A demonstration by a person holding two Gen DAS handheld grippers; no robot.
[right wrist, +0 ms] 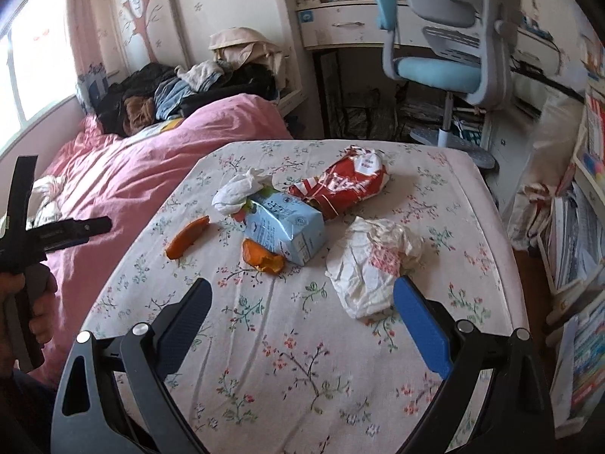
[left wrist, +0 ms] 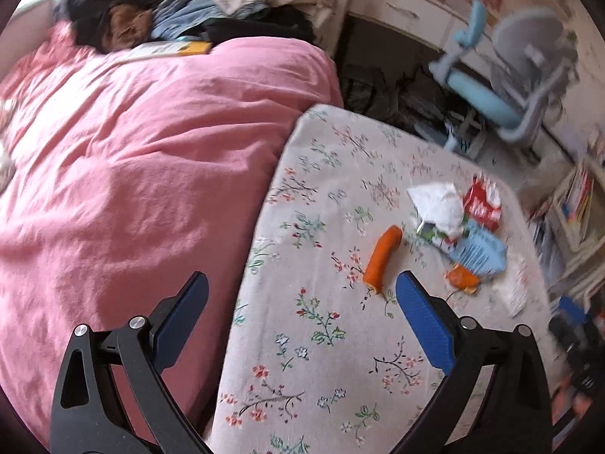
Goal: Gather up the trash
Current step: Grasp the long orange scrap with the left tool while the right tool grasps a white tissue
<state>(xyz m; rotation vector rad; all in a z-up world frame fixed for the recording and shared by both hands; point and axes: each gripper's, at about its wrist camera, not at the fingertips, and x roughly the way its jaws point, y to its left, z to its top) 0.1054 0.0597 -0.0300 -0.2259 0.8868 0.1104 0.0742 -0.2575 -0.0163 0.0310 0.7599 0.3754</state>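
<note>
Both wide apart, holding nothing: right gripper (right wrist: 302,314) above the floral sheet (right wrist: 287,359), just before the crumpled white wrapper (right wrist: 372,265); left gripper (left wrist: 302,310) near the orange peel (left wrist: 382,259). Probably light, soft, crushable; best pinched at a raised fold. Beyond, blue carton (right wrist: 285,229), red bag (right wrist: 340,185), tissue (right wrist: 238,191). No bin visible; blurred at the edges.

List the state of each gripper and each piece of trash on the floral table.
Left gripper: open, empty.
Right gripper: open, empty.
Red bag: crumpled, lying flat.
Blue carton: crushed, on its side.
Tissue: wadded, touching the carton.
White wrapper: crumpled, apart from the carton.
Long peel: lying alone.
Short peel: against the carton.
</note>
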